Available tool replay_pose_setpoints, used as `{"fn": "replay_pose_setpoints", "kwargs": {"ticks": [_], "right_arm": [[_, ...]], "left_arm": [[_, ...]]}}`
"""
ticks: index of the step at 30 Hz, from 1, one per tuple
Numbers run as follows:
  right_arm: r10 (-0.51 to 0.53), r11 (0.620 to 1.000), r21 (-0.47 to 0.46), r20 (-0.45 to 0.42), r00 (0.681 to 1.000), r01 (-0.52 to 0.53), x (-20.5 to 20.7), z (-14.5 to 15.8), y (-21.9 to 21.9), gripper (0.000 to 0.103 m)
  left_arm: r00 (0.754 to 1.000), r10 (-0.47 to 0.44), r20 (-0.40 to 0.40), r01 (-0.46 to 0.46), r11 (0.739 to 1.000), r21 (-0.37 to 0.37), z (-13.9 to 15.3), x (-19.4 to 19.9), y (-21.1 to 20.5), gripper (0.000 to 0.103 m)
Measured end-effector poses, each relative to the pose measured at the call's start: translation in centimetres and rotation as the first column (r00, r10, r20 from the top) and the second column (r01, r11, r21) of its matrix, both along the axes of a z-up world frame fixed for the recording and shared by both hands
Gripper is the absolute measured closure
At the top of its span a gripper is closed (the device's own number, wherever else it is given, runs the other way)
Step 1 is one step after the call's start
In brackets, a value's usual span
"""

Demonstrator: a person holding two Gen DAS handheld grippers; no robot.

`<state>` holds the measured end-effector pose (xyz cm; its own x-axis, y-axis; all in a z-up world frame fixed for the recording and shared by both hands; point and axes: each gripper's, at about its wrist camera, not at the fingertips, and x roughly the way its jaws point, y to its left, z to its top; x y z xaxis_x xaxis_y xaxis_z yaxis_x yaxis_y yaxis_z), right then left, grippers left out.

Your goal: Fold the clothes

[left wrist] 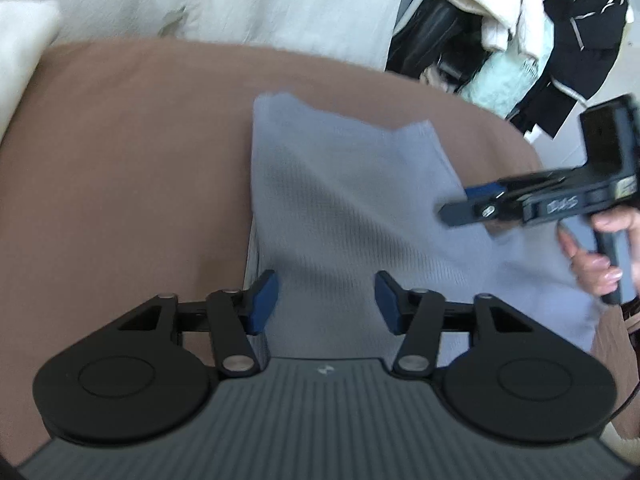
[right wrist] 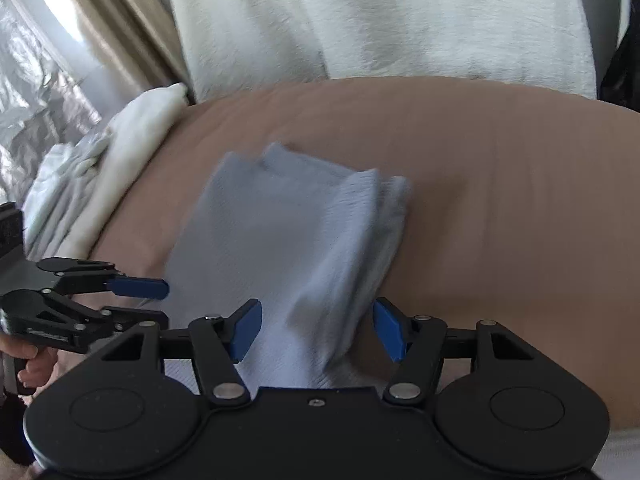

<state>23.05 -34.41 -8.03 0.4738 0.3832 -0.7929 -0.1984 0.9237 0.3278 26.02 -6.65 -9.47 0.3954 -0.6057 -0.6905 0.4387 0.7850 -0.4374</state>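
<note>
The folded grey-blue garment point(left wrist: 344, 216) lies on the brown bed cover point(left wrist: 132, 168), its long axis running away from both cameras. The left gripper point(left wrist: 326, 302) and right gripper point(right wrist: 318, 330) both have their jaws apart, empty, over its near end.

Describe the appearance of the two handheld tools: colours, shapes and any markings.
Both match: the left tool and right tool have black linkage arms with silver pivot pins, round black side housings and blue fingertip pads. The right tool's body carries a handwritten white label.
</note>
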Motion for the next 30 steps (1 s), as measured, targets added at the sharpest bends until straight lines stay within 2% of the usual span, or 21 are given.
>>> {"fn": "replay_pose_setpoints", "kwargs": {"ticks": [1,3,4,5,7,9,10,13,16,17,18,19,20,21,23,24,25,26,27,29,30], "right_arm": [[-0.001,1.000,-0.002,0.008,1.000,0.001,0.3,-0.5,0.0,0.036],[0.007,1.000,-0.006,0.046,0.999,-0.007,0.8,-1.4,0.0,0.037],[0.031,1.000,-0.008,0.106,0.994,-0.030,0.7,-1.6,0.3,0.044],[0.068,0.997,-0.043,0.156,0.985,-0.062,0.7,-1.9,0.8,0.075],[0.113,0.990,-0.104,0.221,0.969,-0.091,0.4,-1.8,1.8,0.094],[0.114,0.990,-0.114,0.283,0.952,-0.085,-0.2,-1.4,2.0,0.095],[0.075,0.995,-0.084,0.309,0.948,-0.051,-0.6,-1.2,1.2,0.096],[-0.041,0.999,0.004,0.301,0.953,0.041,-0.9,-1.5,-1.2,0.095],[-0.075,0.996,0.065,0.196,0.978,0.063,0.4,-3.2,-1.8,0.088],[-0.088,0.993,0.094,0.179,0.980,0.072,0.6,-3.4,-2.0,0.083],[-0.109,0.987,0.136,0.154,0.982,0.088,1.1,-3.7,-2.3,0.070],[-0.127,0.977,0.185,0.128,0.984,0.102,1.6,-3.8,-2.4,0.055],[-0.140,0.966,0.232,0.108,0.984,0.112,2.0,-3.9,-2.4,0.048],[-0.141,0.961,0.254,0.094,0.986,0.113,2.5,-3.9,-2.2,0.039],[-0.078,0.987,0.148,0.123,0.989,0.059,3.0,-3.6,-0.3,0.040],[-0.037,0.997,0.078,0.143,0.989,0.026,3.2,-3.4,0.9,0.064],[-0.008,1.000,0.029,0.156,0.988,0.003,3.3,-3.1,1.7,0.085],[0.005,1.000,0.009,0.166,0.986,-0.007,3.2,-2.8,2.1,0.086],[0.010,1.000,0.001,0.185,0.983,-0.010,2.9,-2.3,2.2,0.087],[-0.012,0.999,0.039,0.278,0.961,0.001,1.2,-0.6,1.7,0.088],[-0.026,0.997,0.072,0.330,0.944,0.002,-0.1,0.3,1.4,0.088]], "left_arm": [[1.000,-0.004,0.012,0.004,1.000,-0.014,-0.3,0.3,-0.3,0.100],[0.998,0.000,0.070,-0.001,1.000,0.006,0.2,0.2,-0.7,0.103],[0.994,0.007,0.112,-0.011,0.999,0.035,0.8,-0.1,-0.9,0.103],[0.988,0.012,0.154,-0.022,0.998,0.063,1.4,-0.5,-1.1,0.103],[0.971,0.018,0.237,-0.047,0.992,0.118,2.6,-1.1,-1.5,0.103],[0.948,0.023,0.317,-0.079,0.983,0.166,3.8,-1.7,-1.9,0.103],[0.942,0.060,0.330,-0.118,0.980,0.158,4.0,-1.6,-1.3,0.103],[0.957,0.173,0.235,-0.190,0.980,0.051,3.0,-0.5,1.2,0.103],[0.983,0.160,0.090,-0.149,0.981,-0.121,1.7,0.2,2.5,0.101],[0.985,0.159,0.069,-0.148,0.978,-0.145,1.5,0.4,2.5,0.097],[0.987,0.151,0.049,-0.141,0.977,-0.161,1.3,0.6,2.6,0.087],[0.991,0.135,0.020,-0.130,0.975,-0.181,1.1,0.9,2.4,0.069],[0.993,0.121,-0.010,-0.120,0.975,-0.184,0.7,0.9,2.2,0.057],[0.993,0.109,-0.040,-0.114,0.981,-0.158,0.1,1.0,1.8,0.038],[0.993,0.098,-0.061,-0.101,0.994,-0.040,-0.8,1.0,0.5,0.038],[0.994,0.104,-0.022,-0.104,0.995,0.001,-0.5,0.7,-0.3,0.038],[0.994,0.108,0.018,-0.109,0.993,0.043,-0.2,0.4,-1.1,0.049],[0.992,0.109,0.059,-0.114,0.990,0.087,0.0,0.1,-1.8,0.066],[0.989,0.100,0.108,-0.117,0.980,0.158,0.1,-0.2,-2.5,0.100],[0.978,0.077,0.196,-0.132,0.949,0.286,0.4,-0.8,-3.7,0.102],[0.977,0.114,0.180,-0.159,0.954,0.255,0.6,-0.8,-3.0,0.102]]}}
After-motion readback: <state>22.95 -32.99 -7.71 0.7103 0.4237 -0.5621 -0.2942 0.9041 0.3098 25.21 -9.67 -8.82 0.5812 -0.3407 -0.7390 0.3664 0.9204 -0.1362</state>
